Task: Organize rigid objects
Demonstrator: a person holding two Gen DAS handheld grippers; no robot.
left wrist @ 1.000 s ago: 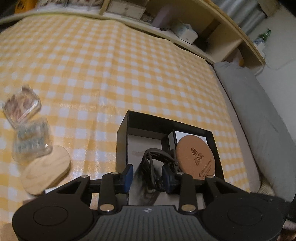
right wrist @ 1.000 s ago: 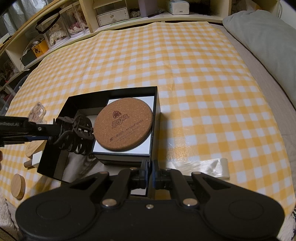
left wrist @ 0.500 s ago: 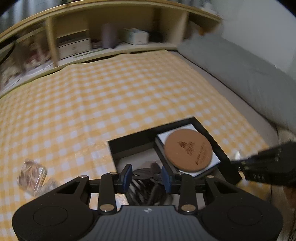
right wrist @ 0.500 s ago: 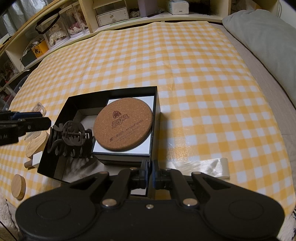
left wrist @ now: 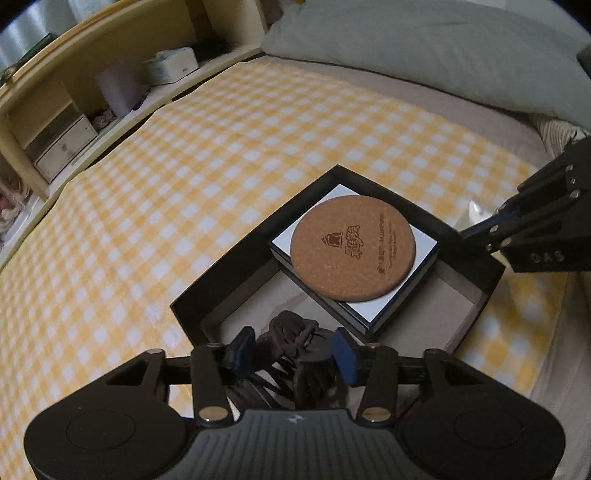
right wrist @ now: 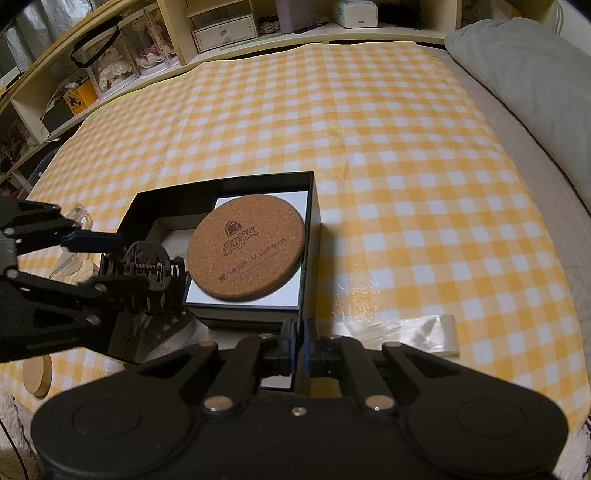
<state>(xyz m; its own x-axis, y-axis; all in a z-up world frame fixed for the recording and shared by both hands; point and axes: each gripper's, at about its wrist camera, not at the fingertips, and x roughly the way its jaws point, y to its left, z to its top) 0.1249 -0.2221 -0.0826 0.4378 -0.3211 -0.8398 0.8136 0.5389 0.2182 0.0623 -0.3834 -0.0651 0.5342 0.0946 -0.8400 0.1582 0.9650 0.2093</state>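
Observation:
A black open box point(right wrist: 221, 181) lies on the yellow checked cloth. Inside it, a round cork coaster point(right wrist: 245, 247) rests on a flat white-topped box point(right wrist: 284, 295). A black hair claw clip point(right wrist: 147, 266) hangs over the box's left part between the fingers of my left gripper point(right wrist: 110, 262). Those jaws are opening, and the pads still seem to touch the clip point(left wrist: 291, 332). My right gripper point(right wrist: 298, 347) is shut on the box's near wall. In the left wrist view it pinches the box's rim point(left wrist: 236, 266) at the right.
Left of the box lie a wooden disc point(right wrist: 37, 373), another wooden piece point(right wrist: 79, 273) and a clear plastic case point(right wrist: 79, 216). A clear plastic wrapper point(right wrist: 424, 328) lies at the right. A grey pillow point(right wrist: 535, 92) borders the cloth, with shelves point(right wrist: 221, 33) behind.
My left gripper has rolled and shifted sideways over the box with the clip, and its jaws have widened. The right gripper and the box have stayed still.

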